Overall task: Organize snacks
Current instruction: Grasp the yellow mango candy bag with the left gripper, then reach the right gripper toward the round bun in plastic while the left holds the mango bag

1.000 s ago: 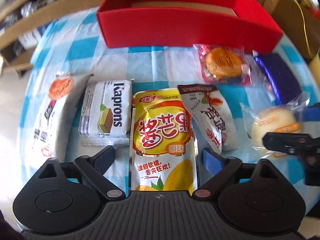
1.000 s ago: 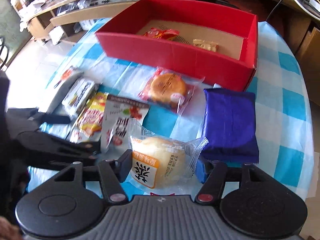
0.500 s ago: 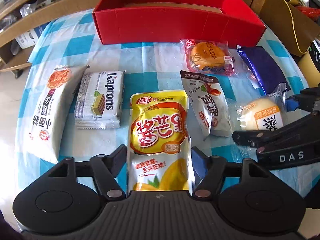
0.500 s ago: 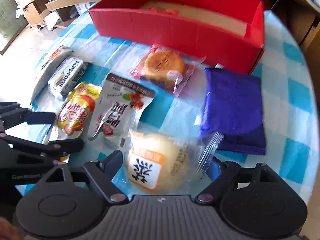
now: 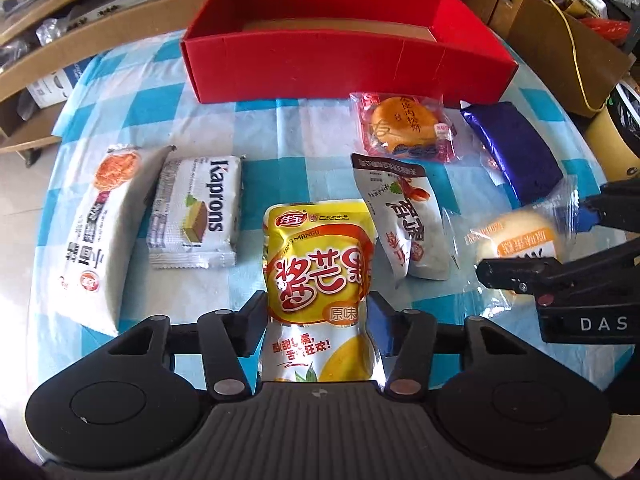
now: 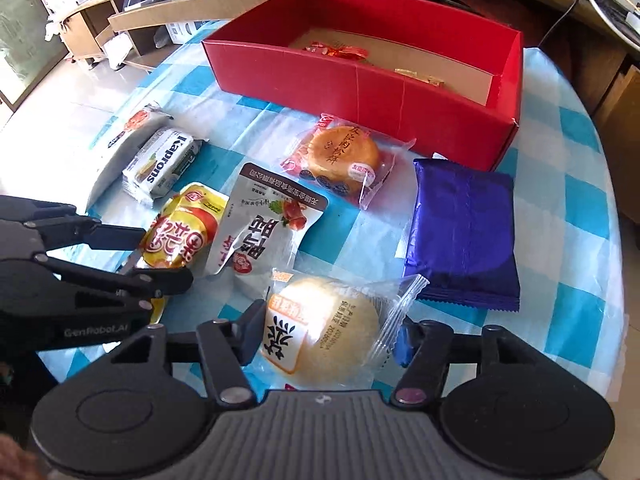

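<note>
worktop (image 5: 256, 128), round, under a blue-and-white checked cloth; wooden shelving and cardboard boxes stand beyond its far edge.

red box (image 6: 360, 80), open-topped, at the far edge; small red and gold wrapped pieces lie on its floor.

snacks, laid between the box and the near edge:
- long white bag (image 5: 100, 232), toward the left edge.
- kaprons wafer pack (image 5: 196, 216), just beside it.
- yellow mango pouch (image 5: 320, 264), glossy, red lettering, crinkled at the waist; left claw (image 5: 316, 320) pinches it on both sides near the near edge.
- grey-white pouch (image 6: 260, 232), its edge touching the mango pouch.
- round cake in pink wrapper (image 6: 344, 156), just before the box wall.
- purple foil pack (image 6: 460, 232), toward the right edge.
- pale bun in clear wrapper (image 6: 324, 328), orange label; right claw (image 6: 326, 336) sits narrow around it, fingers pressing the wrapper.
</note>
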### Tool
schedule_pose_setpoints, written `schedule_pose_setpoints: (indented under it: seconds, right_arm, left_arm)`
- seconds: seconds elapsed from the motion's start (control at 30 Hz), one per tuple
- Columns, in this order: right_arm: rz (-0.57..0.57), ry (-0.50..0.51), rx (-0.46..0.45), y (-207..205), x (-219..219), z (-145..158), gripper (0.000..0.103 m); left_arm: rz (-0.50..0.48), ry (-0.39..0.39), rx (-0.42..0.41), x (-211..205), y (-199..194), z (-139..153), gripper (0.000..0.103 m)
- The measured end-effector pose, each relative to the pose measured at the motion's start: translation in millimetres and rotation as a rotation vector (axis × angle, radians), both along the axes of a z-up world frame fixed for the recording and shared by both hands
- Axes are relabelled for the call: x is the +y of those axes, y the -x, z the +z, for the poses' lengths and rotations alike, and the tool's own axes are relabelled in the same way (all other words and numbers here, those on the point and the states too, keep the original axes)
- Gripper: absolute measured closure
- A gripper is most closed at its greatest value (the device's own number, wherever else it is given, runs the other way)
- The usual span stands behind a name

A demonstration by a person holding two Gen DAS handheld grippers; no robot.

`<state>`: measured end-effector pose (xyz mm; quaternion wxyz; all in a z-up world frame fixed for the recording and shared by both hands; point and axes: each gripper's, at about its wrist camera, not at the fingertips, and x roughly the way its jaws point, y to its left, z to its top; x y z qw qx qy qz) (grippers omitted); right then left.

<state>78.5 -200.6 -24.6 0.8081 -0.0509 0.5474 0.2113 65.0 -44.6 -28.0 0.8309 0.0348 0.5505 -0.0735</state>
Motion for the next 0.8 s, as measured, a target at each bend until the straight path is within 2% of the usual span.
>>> schedule_pose_setpoints:
  seconds: [0.23, 0.37, 0.47, 0.63, 0.73, 0.8]
  right_arm:
    - [-0.026, -0.059, -0.015, 7, -11, 16, 0.035]
    - [-0.054, -0.099, -0.021, 5, -21, 25, 0.047]
    - [-0.069, -0.09, -0.016, 0, -24, 23, 0.048]
    - [-0.085, -0.086, 0.024, -6, -27, 12, 0.039]
    - [-0.087, -0.081, 0.05, -7, -28, 5, 0.028]
    - [-0.081, -0.066, 0.091, -8, -25, -3, 0.01]
  left_arm:
    - [0.023, 0.059, -0.045, 6, 4, 19, 0.044]
    - [0.023, 0.084, -0.058, 5, 6, 26, 0.044]
    - [0.017, 0.087, -0.06, 3, 6, 27, 0.044]
    - [0.008, 0.093, -0.047, 1, 4, 24, 0.044]
    - [0.004, 0.099, -0.046, 2, 4, 25, 0.043]
    - [0.005, 0.102, -0.044, 3, 4, 25, 0.043]
